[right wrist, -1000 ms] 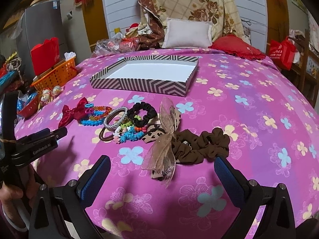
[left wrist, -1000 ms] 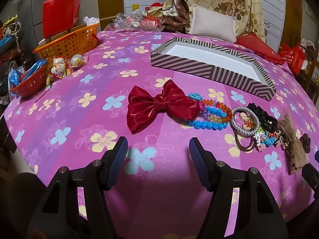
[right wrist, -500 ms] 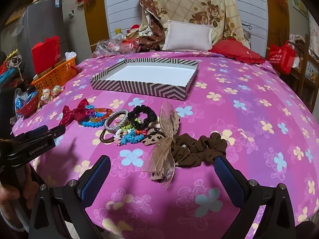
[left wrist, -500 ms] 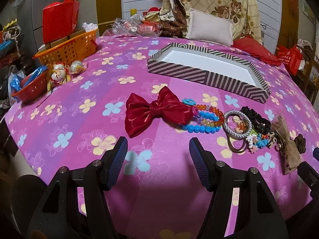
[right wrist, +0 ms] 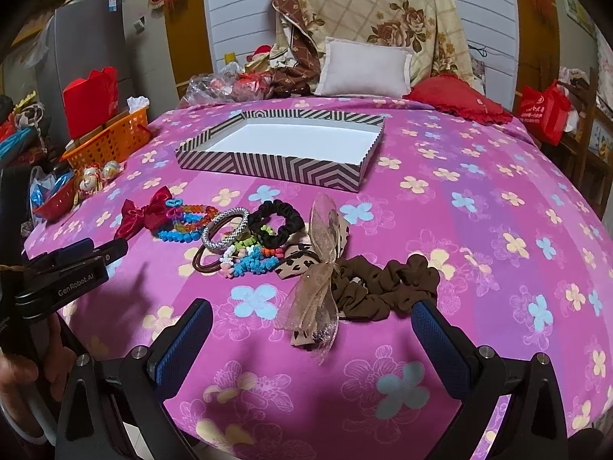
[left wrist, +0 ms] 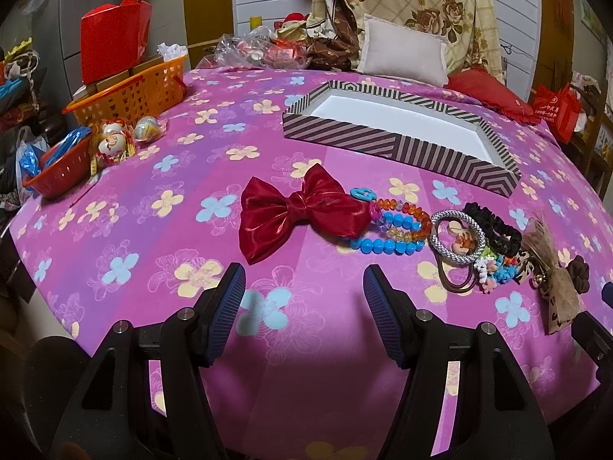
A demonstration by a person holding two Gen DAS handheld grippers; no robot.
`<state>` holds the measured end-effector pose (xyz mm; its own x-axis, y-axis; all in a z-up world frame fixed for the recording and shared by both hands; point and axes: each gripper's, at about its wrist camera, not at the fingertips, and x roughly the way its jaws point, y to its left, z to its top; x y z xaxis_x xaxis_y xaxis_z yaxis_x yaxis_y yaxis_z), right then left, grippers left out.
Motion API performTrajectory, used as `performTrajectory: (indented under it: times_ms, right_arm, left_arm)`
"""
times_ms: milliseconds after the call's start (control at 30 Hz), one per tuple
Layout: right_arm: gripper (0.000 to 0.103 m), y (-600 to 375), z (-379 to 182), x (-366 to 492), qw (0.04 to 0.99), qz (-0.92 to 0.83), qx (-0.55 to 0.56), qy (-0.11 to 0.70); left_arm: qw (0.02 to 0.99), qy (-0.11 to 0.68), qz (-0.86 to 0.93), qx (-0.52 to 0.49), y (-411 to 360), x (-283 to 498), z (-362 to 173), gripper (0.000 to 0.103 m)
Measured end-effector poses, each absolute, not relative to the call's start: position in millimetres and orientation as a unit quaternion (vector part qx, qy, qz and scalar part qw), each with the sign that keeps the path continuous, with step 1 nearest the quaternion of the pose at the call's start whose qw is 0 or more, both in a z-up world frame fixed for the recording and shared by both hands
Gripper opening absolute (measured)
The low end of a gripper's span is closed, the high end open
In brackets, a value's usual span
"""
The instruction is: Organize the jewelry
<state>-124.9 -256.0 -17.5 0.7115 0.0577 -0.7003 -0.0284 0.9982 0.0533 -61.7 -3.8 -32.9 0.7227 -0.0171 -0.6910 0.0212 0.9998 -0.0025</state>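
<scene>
Jewelry and hair pieces lie in a row on the pink flowered bedspread (left wrist: 134, 207). From the left come a red satin bow (left wrist: 299, 214), bead bracelets (left wrist: 390, 230), a silver bangle (left wrist: 458, 237) and a black scrunchie (left wrist: 494, 226). A beige ribbon bow (right wrist: 322, 268) and a brown scrunchie (right wrist: 383, 283) end the row. Behind them stands a striped box (left wrist: 383, 145) with a bare white inside. My left gripper (left wrist: 302, 280) is open, just short of the red bow. My right gripper (right wrist: 312, 310) is open wide, its fingers either side of the ribbon bow's near end without touching it.
An orange basket (left wrist: 130, 92), a small red basket (left wrist: 57, 168) and wrapped trinkets (left wrist: 115, 142) sit at the left edge. Pillows (left wrist: 402, 53) and a plastic bag (left wrist: 260, 50) lie at the back. A red bag (left wrist: 555, 111) stands to the right. A hand (right wrist: 19, 375) holds the left gripper.
</scene>
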Motion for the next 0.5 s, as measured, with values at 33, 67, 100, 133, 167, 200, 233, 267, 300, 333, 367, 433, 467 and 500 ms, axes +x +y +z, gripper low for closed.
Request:
performTrajectory:
  times_ms: [33, 67, 100, 133, 167, 200, 233, 267, 300, 333, 367, 433, 467, 500]
  right_arm:
    - [0.103, -256.7, -17.4, -125.0, 0.925, 0.024, 0.022, 0.379]
    - [0.103, -257.4, -17.2, -125.2, 0.925, 0.025, 0.025, 0.378]
    - [0.103, -257.9, -17.3, -125.1, 0.925, 0.025, 0.027, 0.378]
    - [0.103, -258.6, -17.6, -125.0, 0.925, 0.025, 0.029, 0.378]
    - [0.103, -258.8, -17.8, -124.7, 0.925, 0.024, 0.030, 0.379]
    - [0.103, -258.9, -18.1, -124.8, 0.924, 0.025, 0.030, 0.380]
    - [0.103, -259.0, -18.6, -124.6, 0.924, 0.025, 0.031, 0.381]
    - [0.103, -258.8, -18.8, -124.5, 0.924, 0.026, 0.031, 0.381]
    - [0.103, -258.4, -18.9, -124.4, 0.923, 0.026, 0.031, 0.381]
    - [0.103, -258.1, -18.8, -124.3, 0.924, 0.027, 0.031, 0.381]
    - [0.103, -257.9, -18.9, -124.2, 0.924, 0.027, 0.030, 0.381]
    - [0.103, -257.9, -19.4, -123.8, 0.923, 0.027, 0.029, 0.382]
    - [0.103, -257.9, -19.6, -123.8, 0.923, 0.027, 0.030, 0.383]
    - [0.103, -258.2, -19.9, -123.7, 0.922, 0.027, 0.030, 0.384]
  left_arm:
    - [0.928, 0.373, -0.010, 0.003, -3.7, -61.6, -33.3, 0.064]
    - [0.928, 0.373, -0.010, 0.004, -4.1, -61.8, -33.8, 0.064]
    - [0.927, 0.374, -0.010, 0.005, -4.3, -61.5, -34.4, 0.064]
    - [0.927, 0.375, -0.011, 0.005, -4.3, -60.9, -35.2, 0.064]
    - [0.927, 0.376, -0.011, 0.006, -4.8, -61.1, -35.5, 0.064]
    - [0.927, 0.376, -0.010, 0.006, -4.9, -61.1, -35.6, 0.064]
    - [0.927, 0.376, -0.010, 0.005, -4.5, -60.8, -35.7, 0.064]
    - [0.927, 0.376, -0.010, 0.005, -4.7, -60.8, -35.8, 0.064]
    - [0.926, 0.376, -0.010, 0.005, -4.8, -60.9, -36.0, 0.064]
    - [0.926, 0.376, -0.010, 0.005, -4.7, -60.7, -36.3, 0.064]
    - [0.926, 0.377, -0.010, 0.006, -4.8, -60.6, -37.0, 0.064]
    - [0.925, 0.380, -0.010, 0.006, -4.6, -59.9, -38.4, 0.064]
    - [0.924, 0.382, -0.011, 0.005, -4.8, -59.9, -38.9, 0.064]
    - [0.924, 0.382, -0.011, 0.005, -4.9, -59.9, -39.2, 0.064]
